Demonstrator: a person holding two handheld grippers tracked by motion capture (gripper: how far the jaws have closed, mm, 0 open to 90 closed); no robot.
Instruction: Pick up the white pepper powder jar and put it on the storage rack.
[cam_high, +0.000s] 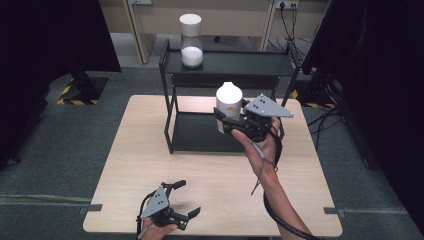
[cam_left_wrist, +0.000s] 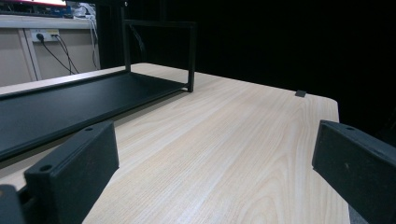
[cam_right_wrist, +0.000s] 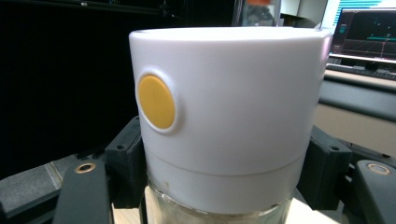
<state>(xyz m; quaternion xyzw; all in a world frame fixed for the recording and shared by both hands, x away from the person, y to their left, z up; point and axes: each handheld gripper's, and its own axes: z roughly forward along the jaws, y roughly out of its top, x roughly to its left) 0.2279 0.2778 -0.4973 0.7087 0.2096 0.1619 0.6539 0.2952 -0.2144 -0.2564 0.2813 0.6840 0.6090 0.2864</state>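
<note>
1. Table (cam_high: 150, 150) under me, black shelf rack (cam_high: 227, 62) standing on it.
2. White-capped jar (cam_high: 228, 102) is in the air over the rack's lower tray; a twin jar (cam_high: 191, 40) sits up top.
3. My right gripper (cam_high: 231, 121) is clamped just below the cap: glass there, so it could slip or clip the top shelf.
4. My left gripper (cam_high: 186, 199) rests with its jaws apart, holding nothing.

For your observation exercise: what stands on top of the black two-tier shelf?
On the black two-tier shelf's top tier stands a white-capped glass jar with white powder at its bottom. What is inside its opaque cap is hidden.
</note>
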